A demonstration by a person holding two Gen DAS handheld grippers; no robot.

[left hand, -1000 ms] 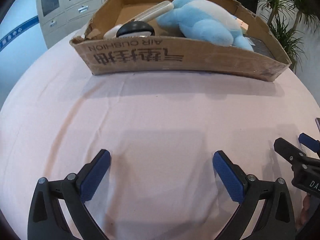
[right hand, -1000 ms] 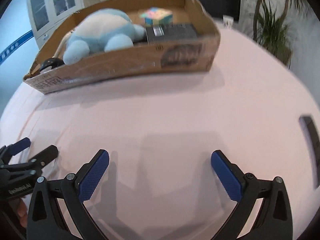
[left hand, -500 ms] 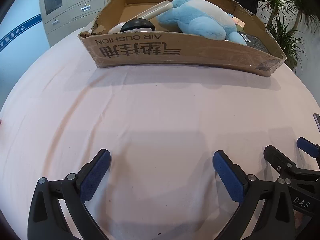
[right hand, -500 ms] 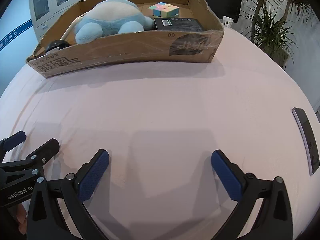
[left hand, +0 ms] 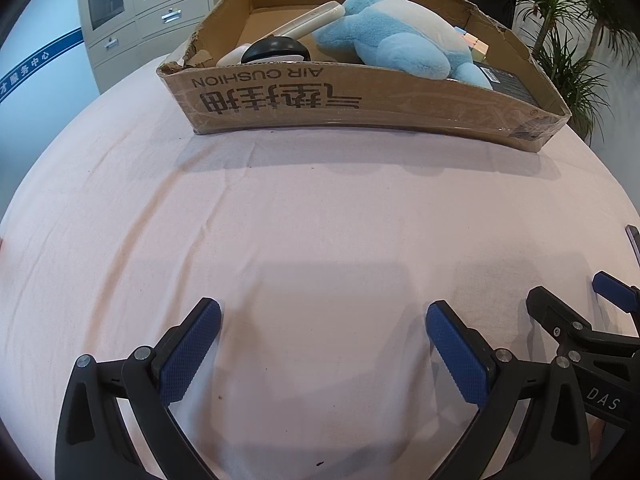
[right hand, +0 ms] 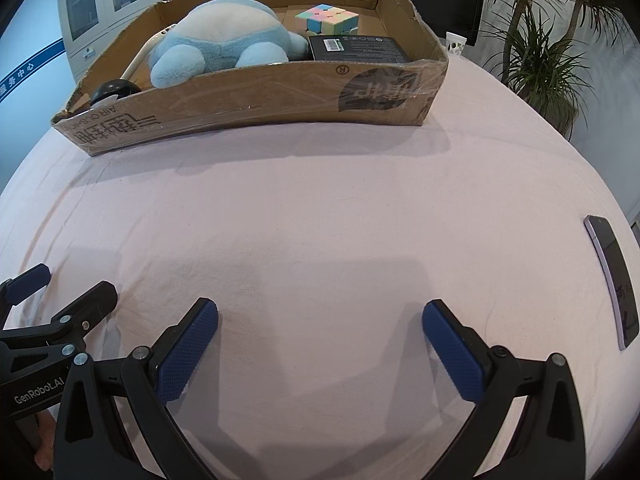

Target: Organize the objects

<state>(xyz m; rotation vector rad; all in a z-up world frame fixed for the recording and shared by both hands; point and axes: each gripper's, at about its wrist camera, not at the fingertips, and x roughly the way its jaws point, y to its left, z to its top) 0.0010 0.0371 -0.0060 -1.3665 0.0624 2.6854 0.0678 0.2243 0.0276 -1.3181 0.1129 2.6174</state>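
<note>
- The left hand-held gripper hangs over the bench, its jaws spread wide with nothing between the blue pads.
- The right hand-held gripper is likewise wide open and empty above the pink cloth; its pads face each other across bare fabric.
- Each gripper shows at the edge of the other's view, so the two sit side by side at the near side of the bench.
- A low cardboard box stands at the far side, well apart from both grippers, its front wall printed "AIR CUSHION" upside down.
- A blue and white plush lies in the middle of the box, rising above the rim.
- A pastel cube sits behind the plush toward the back right corner.
- A flat black carton lies at the right end, just beside the plush and in front of the cube.
- A black round object rests at the left end against the front wall, on or beside a long white item that slants toward the back; which of these, I cannot tell.
- A phone lies flat on the cloth to the right, away from the box.
- Grey cabinets and potted plants stand beyond the bench.
</note>
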